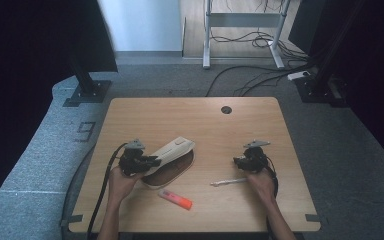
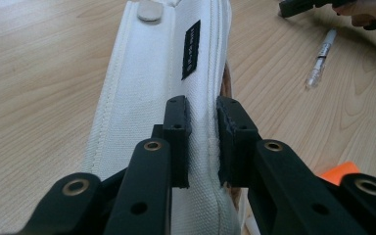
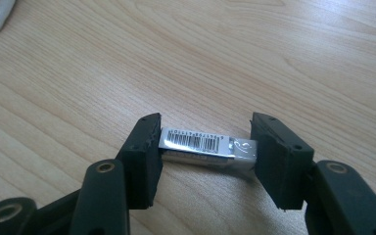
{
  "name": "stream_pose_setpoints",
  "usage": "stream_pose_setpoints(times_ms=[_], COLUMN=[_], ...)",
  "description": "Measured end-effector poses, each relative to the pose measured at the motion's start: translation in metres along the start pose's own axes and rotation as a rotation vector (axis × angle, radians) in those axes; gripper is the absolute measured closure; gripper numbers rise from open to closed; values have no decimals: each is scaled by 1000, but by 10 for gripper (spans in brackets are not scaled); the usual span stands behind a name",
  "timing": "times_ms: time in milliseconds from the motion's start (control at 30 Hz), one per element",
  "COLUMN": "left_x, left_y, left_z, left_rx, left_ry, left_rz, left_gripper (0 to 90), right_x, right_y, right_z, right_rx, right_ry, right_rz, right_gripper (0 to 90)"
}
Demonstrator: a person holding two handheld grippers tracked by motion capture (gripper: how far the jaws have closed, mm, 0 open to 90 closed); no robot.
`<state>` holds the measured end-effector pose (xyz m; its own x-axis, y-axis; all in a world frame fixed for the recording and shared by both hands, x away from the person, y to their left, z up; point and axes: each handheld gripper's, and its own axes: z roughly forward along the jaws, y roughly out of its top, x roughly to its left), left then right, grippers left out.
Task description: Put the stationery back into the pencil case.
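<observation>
The right gripper [image 3: 203,161] stands wide open astride the pen [image 3: 203,145], whose long axis runs jaw to jaw rather than across them. Off to its left, the left gripper [image 2: 203,142] pinches the white pencil case [image 2: 152,88] lid.

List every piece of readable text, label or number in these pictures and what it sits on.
"9": a grey marking on the floor left of the table.
Black tag on the white pouch: lettering too small to read.
Barcode sticker on the pen: digits too blurred to read.
</observation>
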<state>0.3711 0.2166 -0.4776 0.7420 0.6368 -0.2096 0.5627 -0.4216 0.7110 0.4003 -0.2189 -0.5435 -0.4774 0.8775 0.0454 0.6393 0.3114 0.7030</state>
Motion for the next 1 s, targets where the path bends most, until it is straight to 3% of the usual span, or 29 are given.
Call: stream_pose_setpoints(times_ms=[167,467,733,1000], left_x=[0,1,0,0], left_y=[0,0,1,1], left_z=[0,-1,-2,-2], left_rx=[-1,-6,-11,-10], left_ry=[-1,-1,2,5], left_rz=[-2,-4,-5,-3], left_gripper=[759,759,760,761], right_x=[-2,5,24,37], right_y=[0,5,18,26], right_z=[-4,-10,-11,-9], right_rx=[-5,-20,-42,-54], right_ry=[13,66,145,189], right_rz=[18,-5,-79,-117], right_gripper=[463,464,465,466])
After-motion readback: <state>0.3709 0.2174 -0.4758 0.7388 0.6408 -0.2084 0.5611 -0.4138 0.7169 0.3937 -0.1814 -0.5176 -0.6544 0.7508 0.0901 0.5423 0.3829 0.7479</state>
